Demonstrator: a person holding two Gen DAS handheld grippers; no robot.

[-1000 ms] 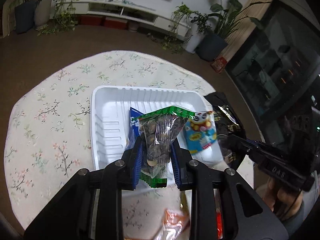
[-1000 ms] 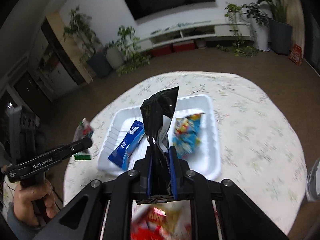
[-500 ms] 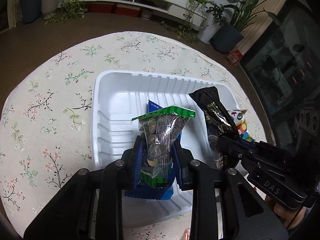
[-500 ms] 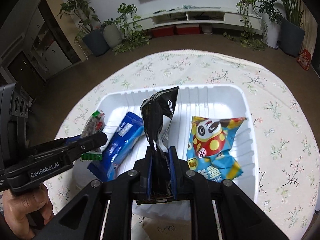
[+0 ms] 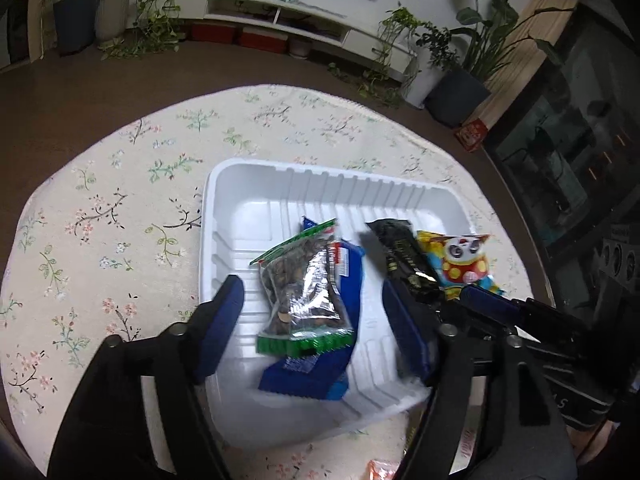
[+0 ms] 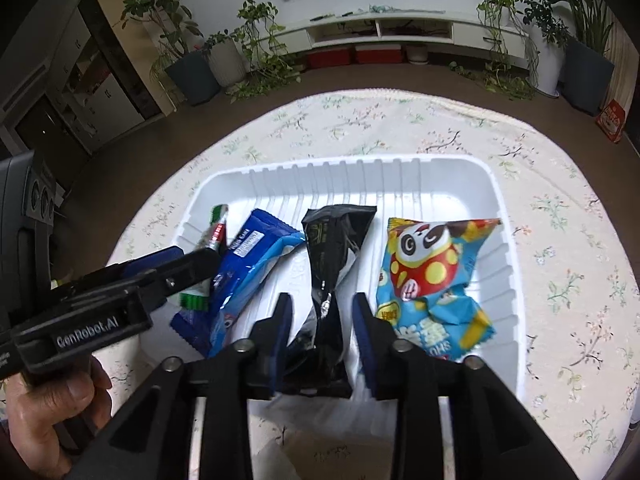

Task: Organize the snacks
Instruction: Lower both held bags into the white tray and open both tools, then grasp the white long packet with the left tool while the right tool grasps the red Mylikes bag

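A white tray (image 5: 248, 184) (image 6: 500, 240) sits on the floral round table. My left gripper (image 5: 312, 316) is open over the tray's near side, and the clear green-edged nut bag (image 5: 304, 292) lies between its jaws on top of the blue packet (image 5: 344, 280) (image 6: 248, 264). My right gripper (image 6: 322, 320) is open with the black snack bag (image 6: 336, 248) lying between its jaws in the tray. The panda snack bag (image 6: 428, 276) (image 5: 464, 260) lies to the right of the black bag (image 5: 404, 256).
An orange-red wrapper (image 5: 380, 470) lies on the table near the front edge. The floral tablecloth (image 5: 120, 208) (image 6: 560, 208) surrounds the tray. Plants and a low TV cabinet (image 6: 380, 36) stand beyond the table.
Both grippers have opened. The nut bag has dropped onto the blue packet and the black bag now lies in the tray beside the panda bag.
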